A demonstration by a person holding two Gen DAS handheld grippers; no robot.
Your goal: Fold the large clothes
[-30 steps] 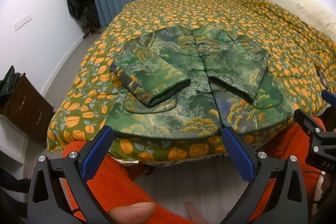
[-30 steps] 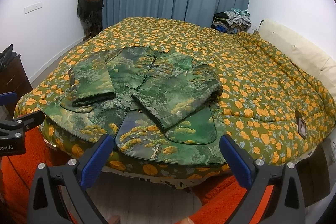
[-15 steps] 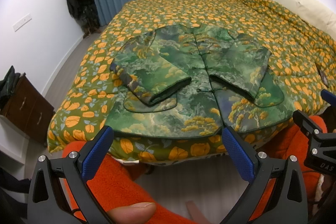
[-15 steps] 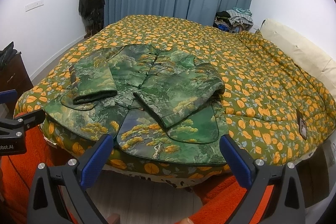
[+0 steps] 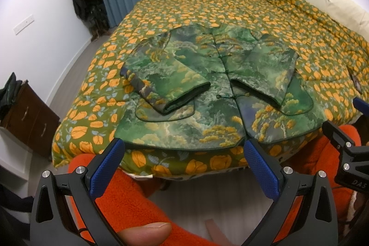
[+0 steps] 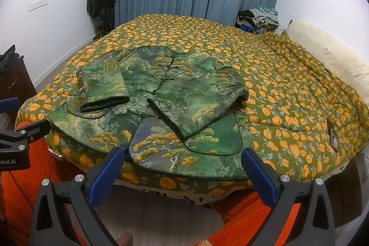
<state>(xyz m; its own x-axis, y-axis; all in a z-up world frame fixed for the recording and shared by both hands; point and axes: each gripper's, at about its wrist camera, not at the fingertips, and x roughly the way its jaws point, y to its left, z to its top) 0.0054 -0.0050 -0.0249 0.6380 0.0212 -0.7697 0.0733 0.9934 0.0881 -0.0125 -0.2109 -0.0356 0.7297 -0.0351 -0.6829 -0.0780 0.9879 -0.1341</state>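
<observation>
A green landscape-print jacket (image 5: 207, 93) is laid face up on the near part of the bed (image 5: 230, 8), on an orange-flowered quilt (image 6: 288, 93), with its hem just at the mattress edge closest to both cameras; it is fastened down the front with knot buttons, and both sleeves are already folded in across the chest. The left gripper (image 5: 184, 167) is held wide open with nothing between its blue pads, short of the hem, and the right gripper (image 6: 182, 172) is likewise spread wide and empty, also short of the hem. The garment is judged to be padded or lined, so moderate weight and a soft but bulky bend are to be expected, not a crisp crease; the satin-like surface may be slippery against the pads. The hem is best taken at its two bottom corners, one per gripper, where the piped edge gives a firmer bite, and both layers should be pinched together so that the front panel is not peeled from the back, while the folded sleeves could slide out if the lift is uneven
</observation>
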